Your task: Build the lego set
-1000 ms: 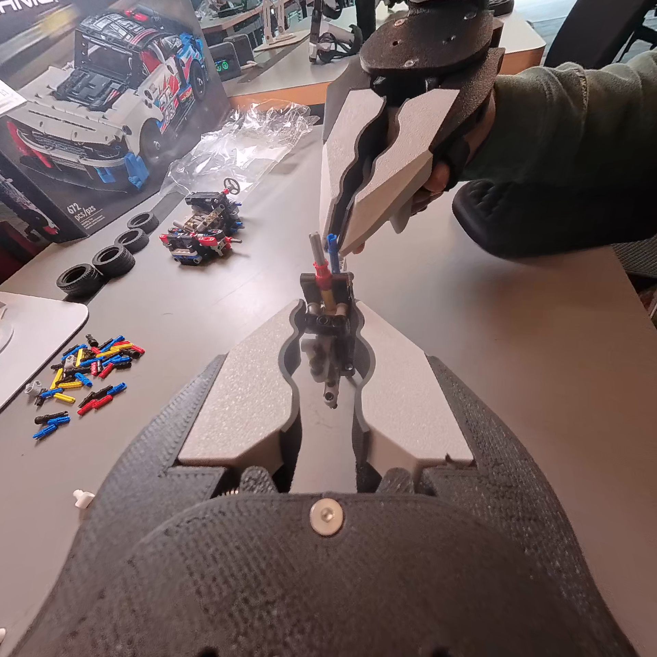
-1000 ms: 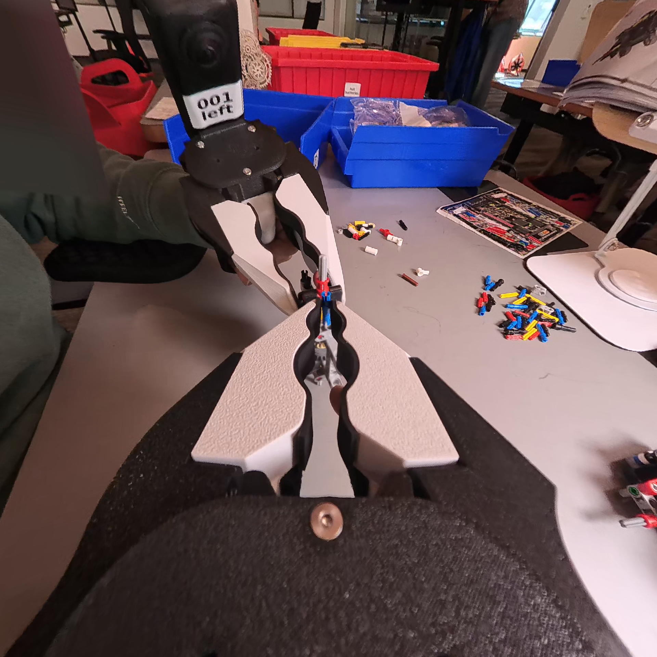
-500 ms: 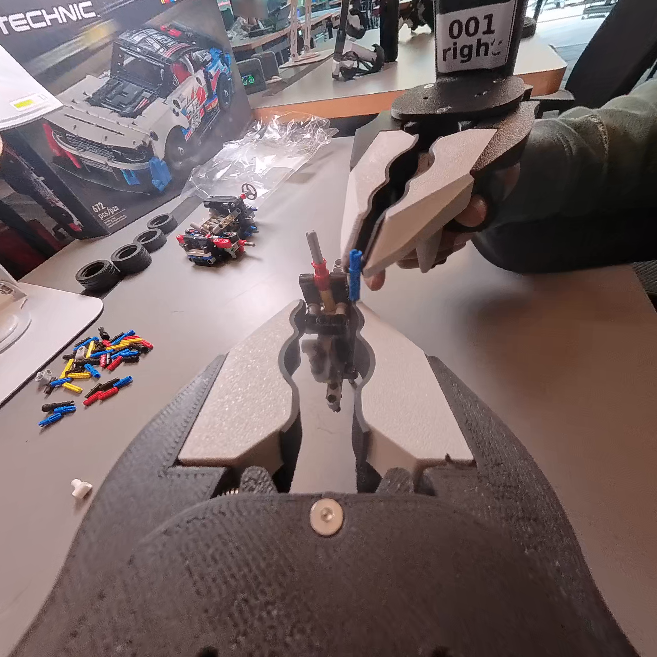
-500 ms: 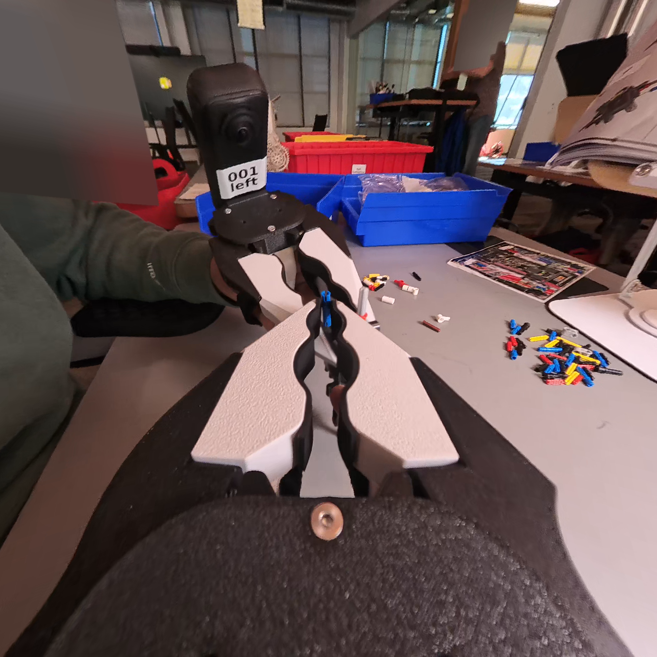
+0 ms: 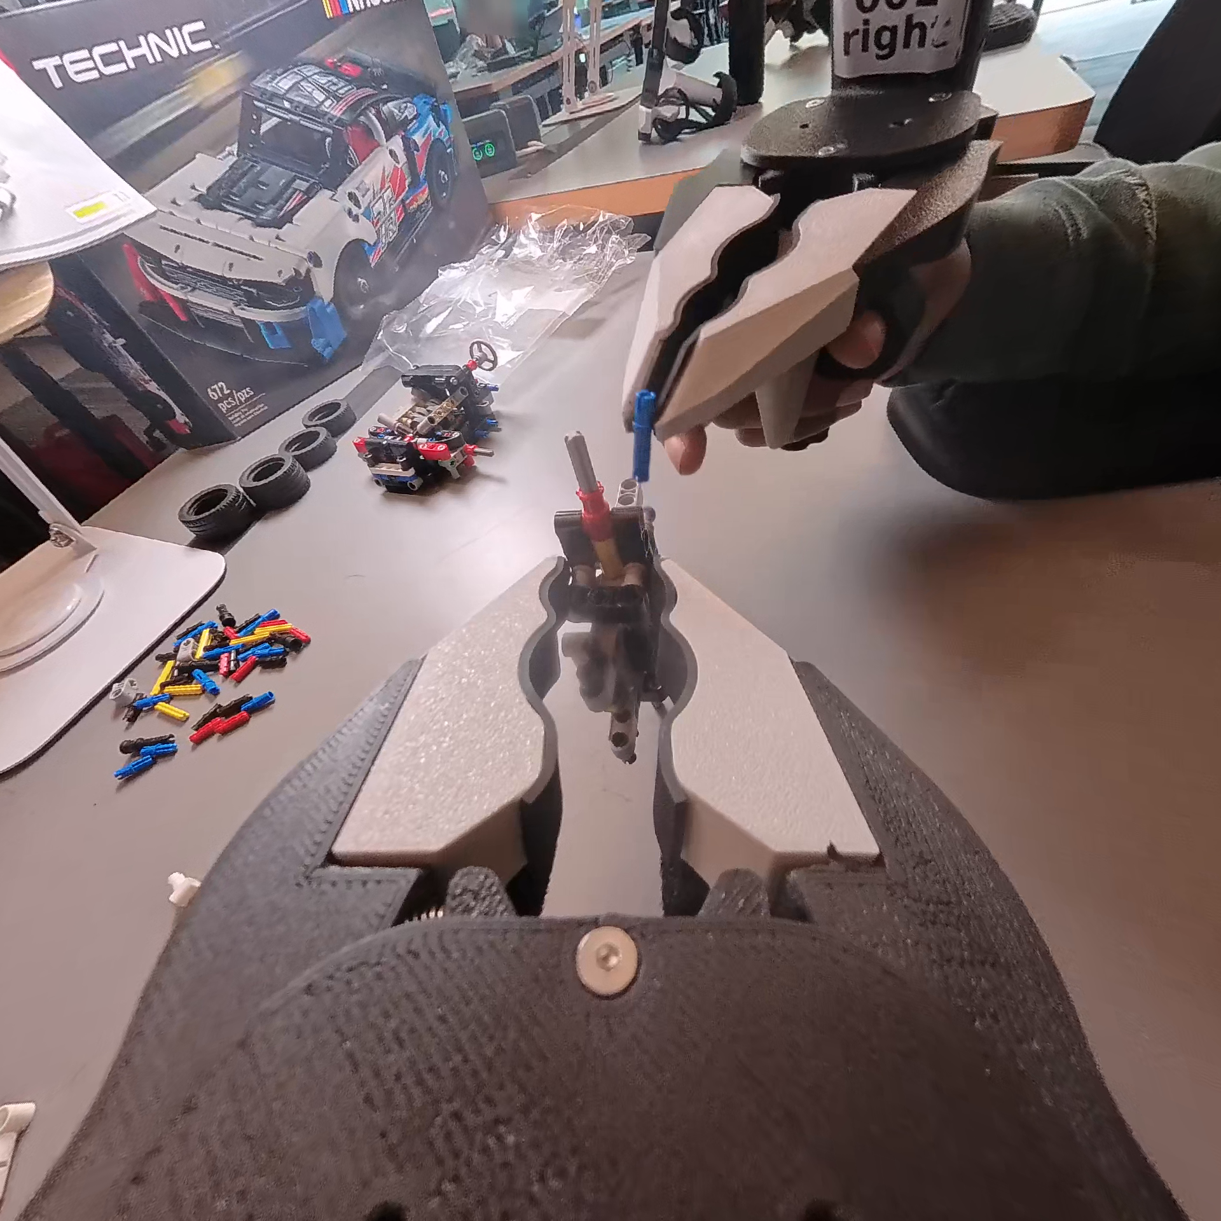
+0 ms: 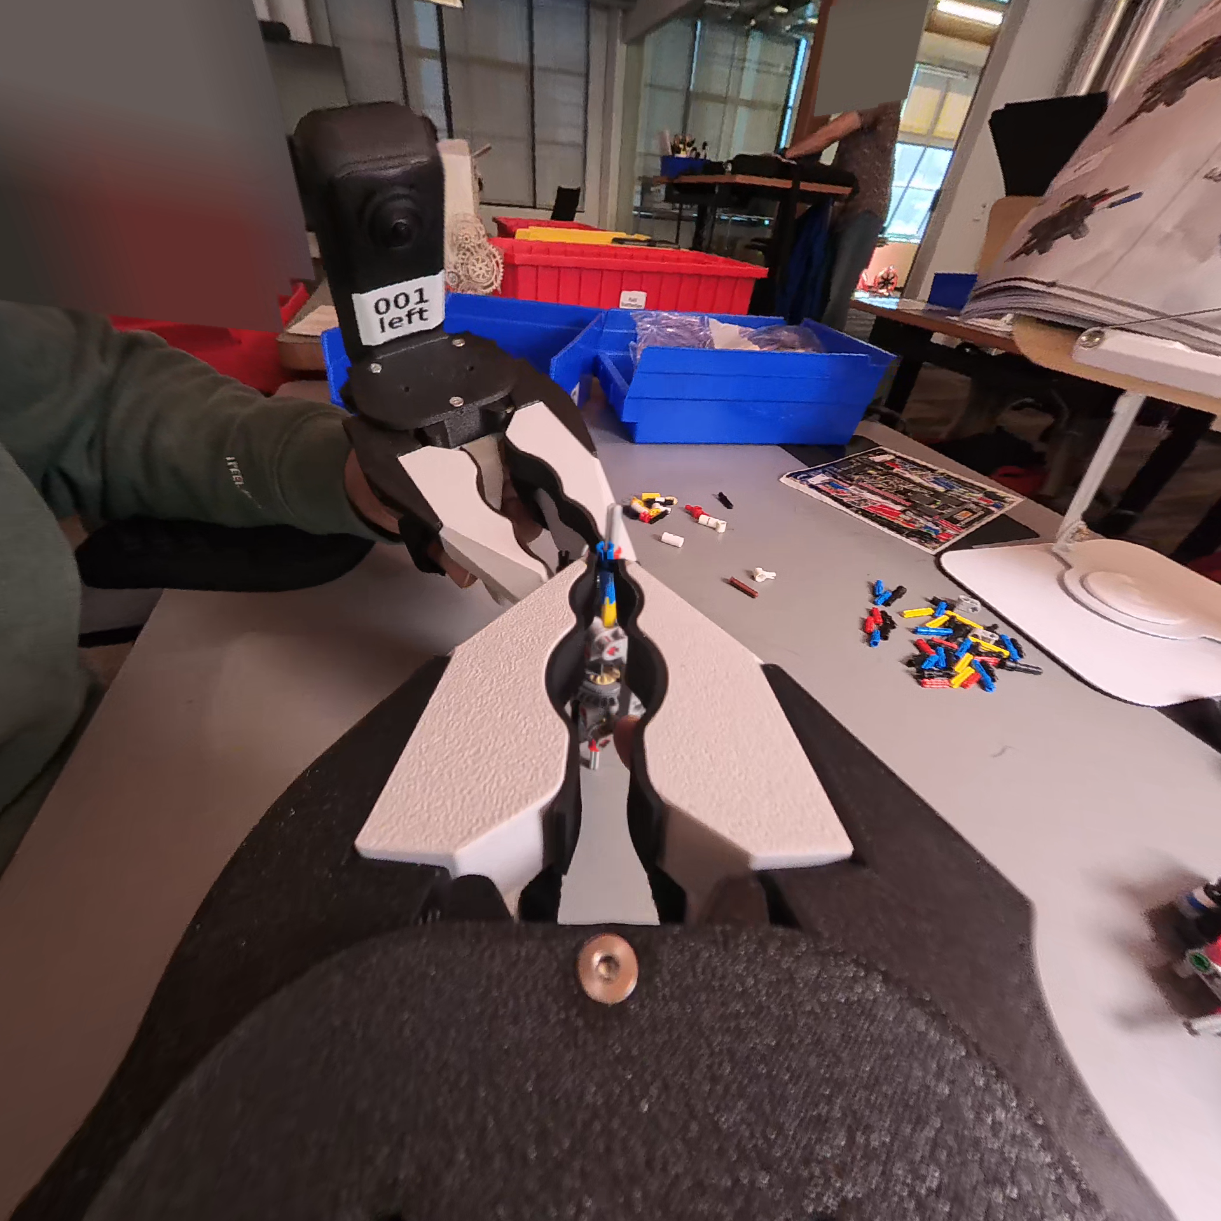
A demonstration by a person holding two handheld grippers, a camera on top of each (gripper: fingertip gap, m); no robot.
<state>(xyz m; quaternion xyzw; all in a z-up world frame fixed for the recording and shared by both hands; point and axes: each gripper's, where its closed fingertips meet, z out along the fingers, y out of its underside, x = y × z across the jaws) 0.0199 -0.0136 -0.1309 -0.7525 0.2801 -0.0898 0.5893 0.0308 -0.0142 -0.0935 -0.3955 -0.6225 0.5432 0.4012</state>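
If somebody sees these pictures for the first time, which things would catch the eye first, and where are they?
In the middle, the left gripper is shut on a small dark toy assembly with a grey rod sticking up, while the right gripper holds a blue pin just above it. To the left on the grey table lie a pile of coloured pins, four black tyres and a big toy car box.

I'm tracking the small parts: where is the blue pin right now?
In the left wrist view the blue pin hangs from the right tongs, just above the small assembly clamped in the left tongs.
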